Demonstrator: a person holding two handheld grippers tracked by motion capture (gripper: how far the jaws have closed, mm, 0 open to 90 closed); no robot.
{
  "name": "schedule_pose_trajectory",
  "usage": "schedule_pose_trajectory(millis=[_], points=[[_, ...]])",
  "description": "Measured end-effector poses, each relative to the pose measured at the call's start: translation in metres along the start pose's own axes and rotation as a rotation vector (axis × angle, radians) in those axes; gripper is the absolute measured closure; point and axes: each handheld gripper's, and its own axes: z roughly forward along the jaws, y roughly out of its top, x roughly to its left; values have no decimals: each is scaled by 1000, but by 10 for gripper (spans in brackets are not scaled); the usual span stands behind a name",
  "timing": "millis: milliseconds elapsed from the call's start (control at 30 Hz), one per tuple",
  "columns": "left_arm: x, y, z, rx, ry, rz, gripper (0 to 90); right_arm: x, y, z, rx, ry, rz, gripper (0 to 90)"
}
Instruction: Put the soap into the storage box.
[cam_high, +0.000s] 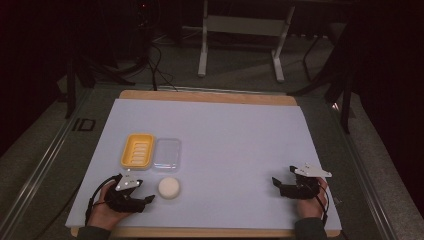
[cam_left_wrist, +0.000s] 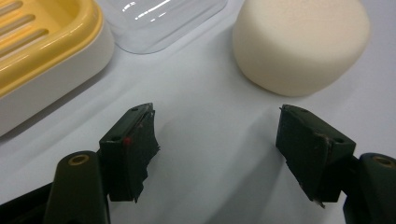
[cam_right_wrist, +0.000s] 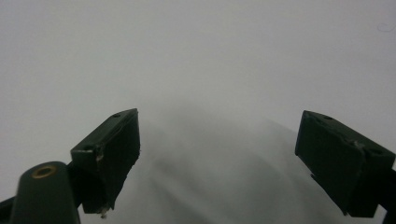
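Left hand-held gripper (cam_left_wrist: 217, 135) spread, empty, just short of soap bar (cam_left_wrist: 301, 44). Advance squarely, centre bar between pads, then close gently. Right hand-held gripper (cam_right_wrist: 217, 140) spread, idle.

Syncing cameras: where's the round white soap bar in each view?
High view: round soap bar lower left of centre, on the mat just right of the left gripper.
Left gripper view: soap top right, beyond the open jaws.
Right gripper view: bare mat ahead of its jaws.
Shared landmark: yellow soap dish.
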Motion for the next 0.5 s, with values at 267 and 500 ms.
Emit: schedule_pose_trajectory(millis=[267,500], points=[[1,0,-3,26,-18,29,286,2,1,3,30,37,-40,140],[3,2,-6,34,-34,43,286,2,0,-1,-3,29,-29,146]])
